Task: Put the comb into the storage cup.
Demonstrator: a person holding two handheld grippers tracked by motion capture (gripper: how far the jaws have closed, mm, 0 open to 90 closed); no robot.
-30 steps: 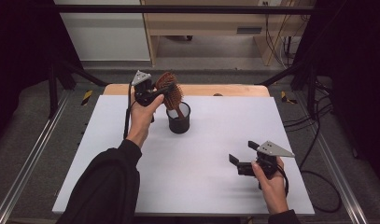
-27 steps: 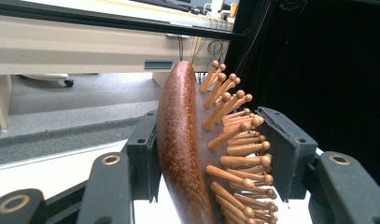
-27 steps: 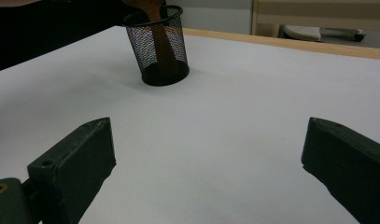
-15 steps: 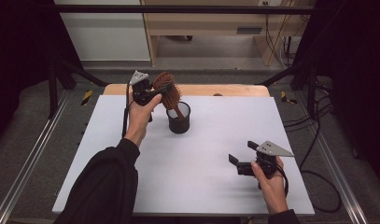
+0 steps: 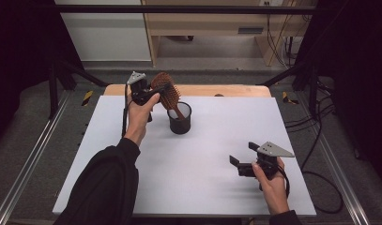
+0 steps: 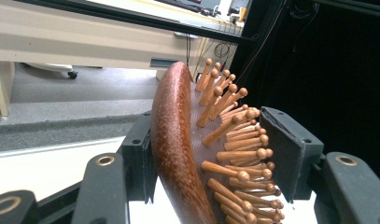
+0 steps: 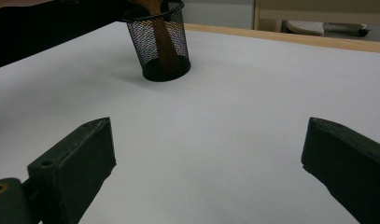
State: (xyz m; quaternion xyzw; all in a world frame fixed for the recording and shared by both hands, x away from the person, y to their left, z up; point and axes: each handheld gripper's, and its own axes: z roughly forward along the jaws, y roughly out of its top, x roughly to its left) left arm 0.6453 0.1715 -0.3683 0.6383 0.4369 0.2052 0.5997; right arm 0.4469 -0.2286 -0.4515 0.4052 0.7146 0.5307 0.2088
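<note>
Left hand-held gripper (image 6: 211,158) loosening around knobbly wooden hairbrush (image 6: 178,149) in black mesh cup (image 5: 179,118).

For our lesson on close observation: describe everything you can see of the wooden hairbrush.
The hairbrush is reddish-brown wood with an oval head and round-tipped wooden pins. It stands tilted, handle down inside the black mesh cup, head above the rim. The left tool straddles the head: one jaw lies against its smooth back, the other stands beside the pin tips, having just been opening.
</note>
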